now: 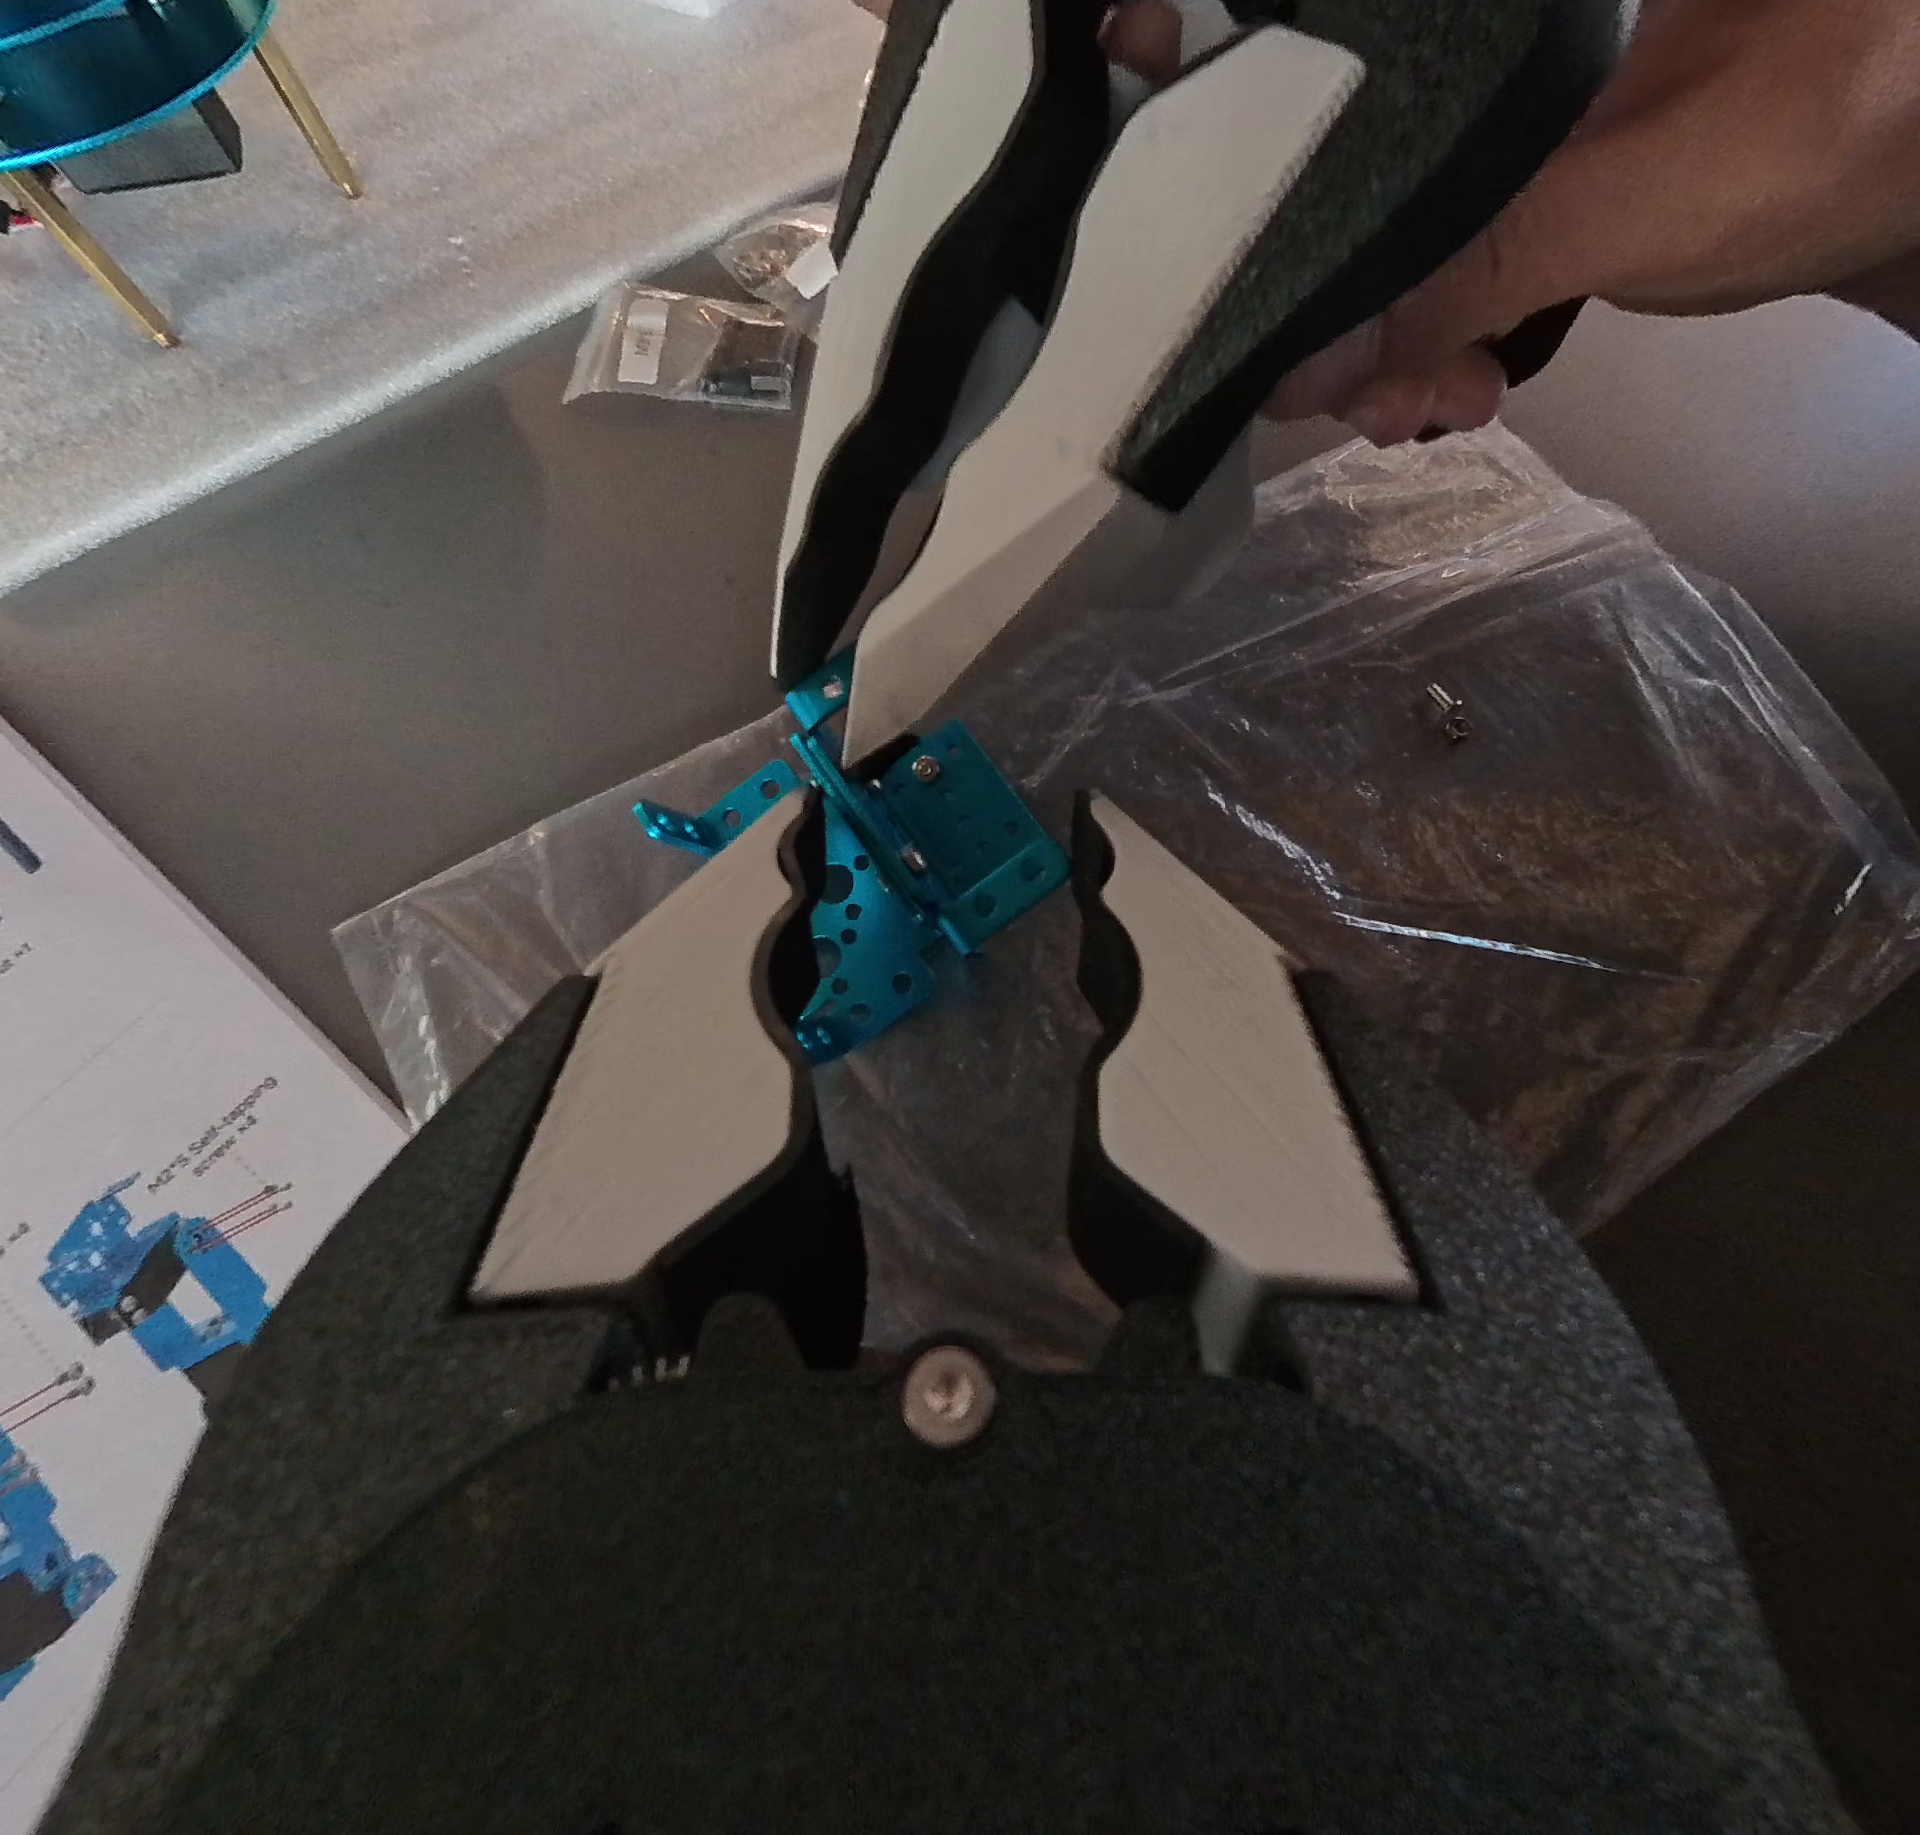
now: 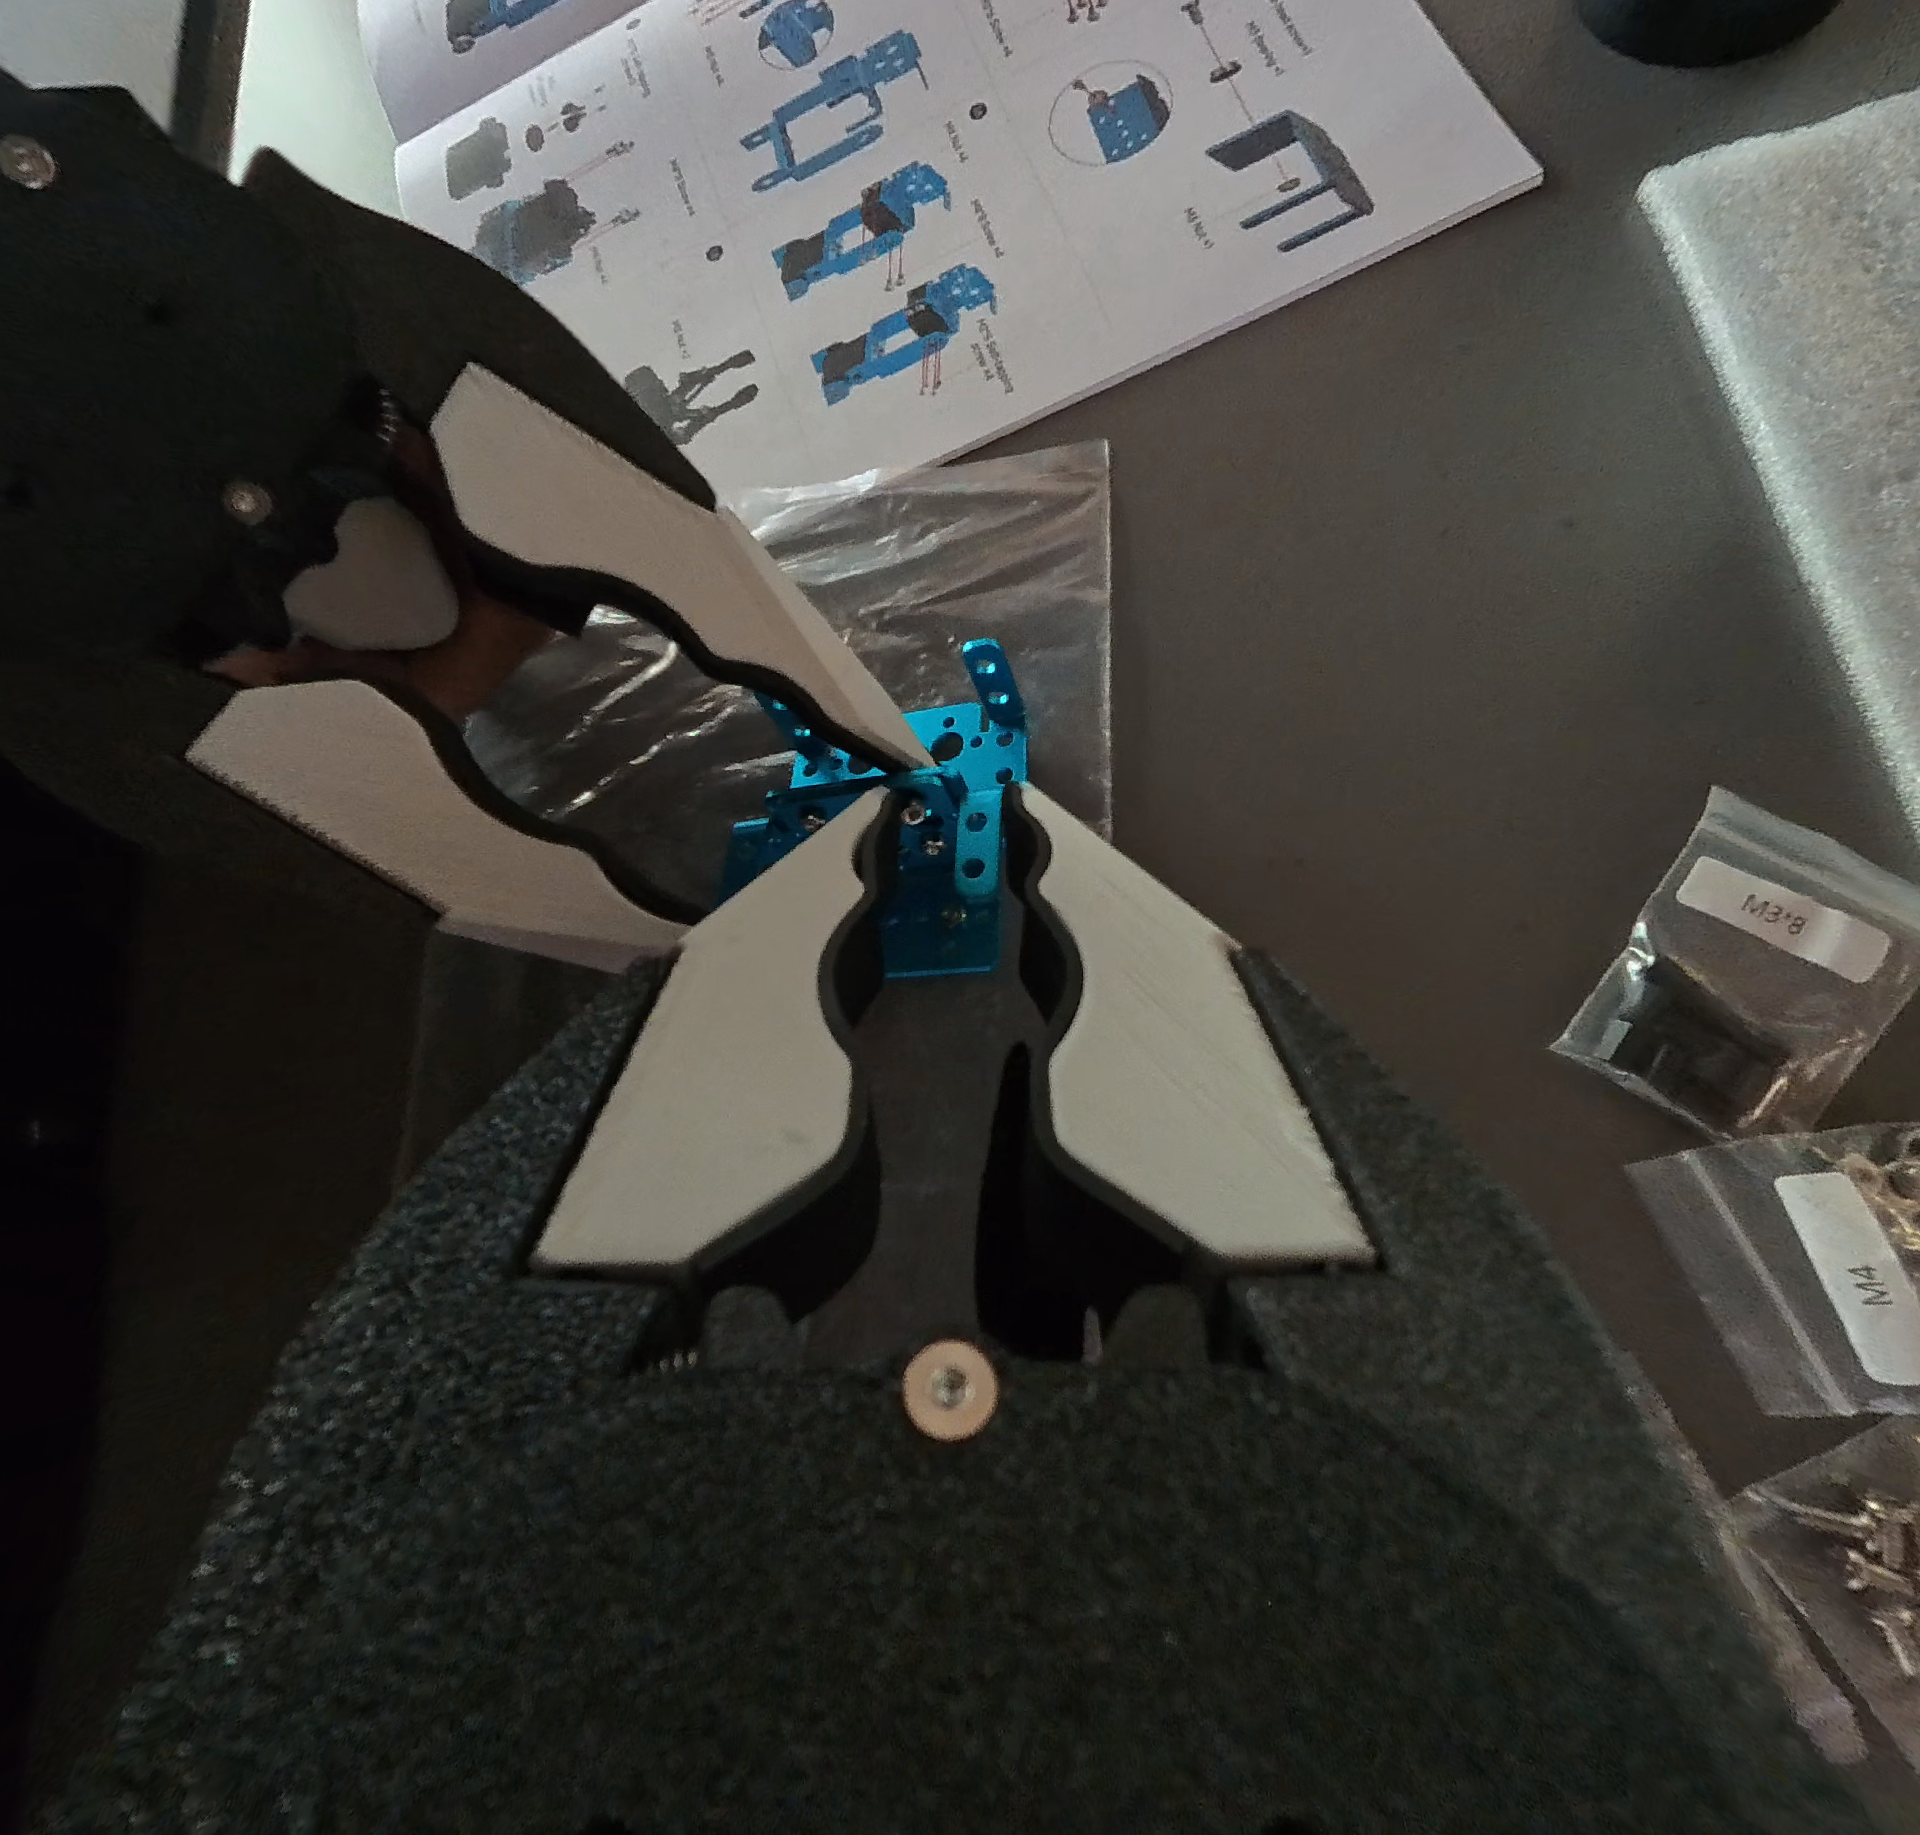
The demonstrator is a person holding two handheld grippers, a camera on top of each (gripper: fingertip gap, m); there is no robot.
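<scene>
Left gripper (image 1: 935, 809) open wide around blue metal bracket (image 1: 914, 860). Right gripper (image 2: 951, 793) pinched tight on bracket's top tab. Bracket on clear plastic bag (image 1: 1455, 798) (loose screw (image 1: 1446, 723) nearby) on grey surface (image 1: 364, 590). Instruction booklet (image 2: 1039, 123) beside.

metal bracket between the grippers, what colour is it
Bright anodised blue metal bracket, clearest in the left wrist view.

Print on booklet (image 2: 935, 175), bag labels (image 2: 1782, 918)
</scene>
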